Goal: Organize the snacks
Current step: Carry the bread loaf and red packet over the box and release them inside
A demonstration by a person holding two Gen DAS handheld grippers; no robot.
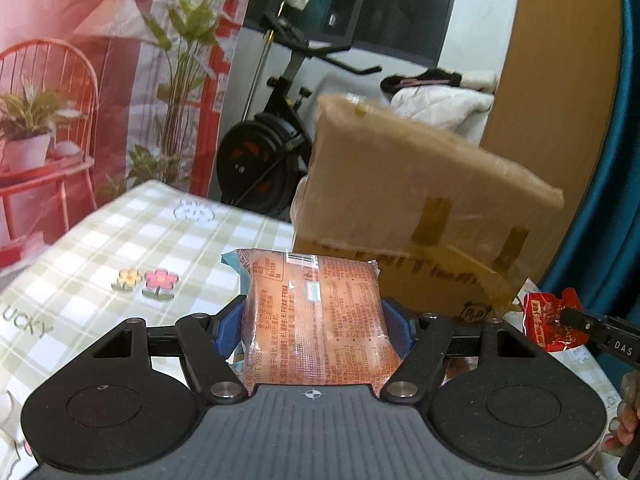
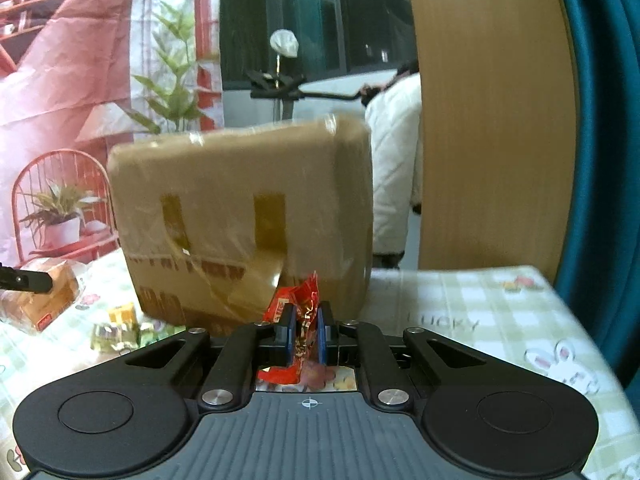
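Note:
My left gripper [image 1: 314, 322] is shut on an orange wrapped snack pack [image 1: 316, 320], its blue pads pressed on both sides, held above the checked tablecloth [image 1: 120, 248]. A cardboard box [image 1: 404, 204] with taped flaps stands just beyond it. My right gripper [image 2: 307, 332] is shut on a thin red snack packet [image 2: 302, 304], lifted in front of the same cardboard box [image 2: 244, 208]. In the left wrist view the red snack packet [image 1: 548, 322] and the right gripper's dark fingertips [image 1: 576, 318] show at the right edge. The orange snack pack [image 2: 48, 292] appears at the far left of the right wrist view.
Several small yellow-green wrapped snacks [image 2: 120, 326] lie on the tablecloth [image 2: 480, 320] left of the box. An exercise bike [image 1: 272, 152] stands behind the table. A wooden panel [image 2: 492, 120] and teal curtain [image 2: 600, 160] rise at the right. A hand [image 1: 624, 420] shows at the lower right.

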